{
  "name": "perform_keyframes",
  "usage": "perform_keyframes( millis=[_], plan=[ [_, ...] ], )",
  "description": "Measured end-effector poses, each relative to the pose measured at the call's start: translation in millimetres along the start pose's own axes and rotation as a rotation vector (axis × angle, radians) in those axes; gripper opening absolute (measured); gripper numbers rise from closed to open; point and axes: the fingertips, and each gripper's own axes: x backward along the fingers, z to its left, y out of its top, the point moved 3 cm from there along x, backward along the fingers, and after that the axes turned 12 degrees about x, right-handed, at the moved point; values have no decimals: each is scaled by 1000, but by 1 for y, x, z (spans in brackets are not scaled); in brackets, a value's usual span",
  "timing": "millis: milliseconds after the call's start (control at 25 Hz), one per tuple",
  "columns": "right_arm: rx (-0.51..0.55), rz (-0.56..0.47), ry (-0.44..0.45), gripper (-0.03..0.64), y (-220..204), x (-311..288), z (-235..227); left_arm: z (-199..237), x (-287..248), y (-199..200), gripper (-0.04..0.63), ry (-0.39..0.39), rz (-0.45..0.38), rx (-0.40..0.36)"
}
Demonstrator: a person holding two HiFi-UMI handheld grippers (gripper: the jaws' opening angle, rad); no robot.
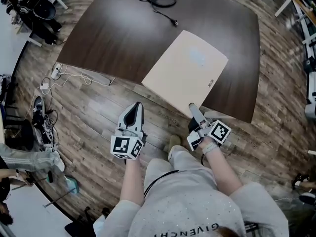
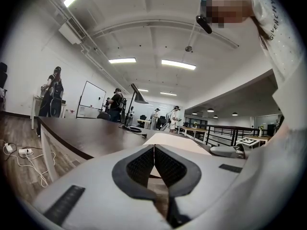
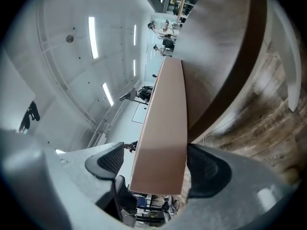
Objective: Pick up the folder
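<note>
One folder [image 1: 186,70] overhangs the table [image 1: 123,33]. Right gripper [image 1: 193,107] gapes wide around its edge, and left gripper [image 1: 134,108] sits pinched together, empty.

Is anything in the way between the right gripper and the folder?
Nothing visible. A corner of the folder overhangs the edge of the table and already sits between the open jaws of the right gripper, with nothing else in the gap.
</note>
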Motion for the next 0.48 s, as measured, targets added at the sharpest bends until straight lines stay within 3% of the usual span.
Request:
perform_keyframes(
  millis=[160, 480],
  plan=[
    [-82, -17, 19, 394, -3, -11, -3, 1, -12, -1, 0, -12, 12, -1],
    [-117, -27, 48, 383, -8, -28, -7, 3, -26, -7, 0, -40, 32, 19]
  ],
)
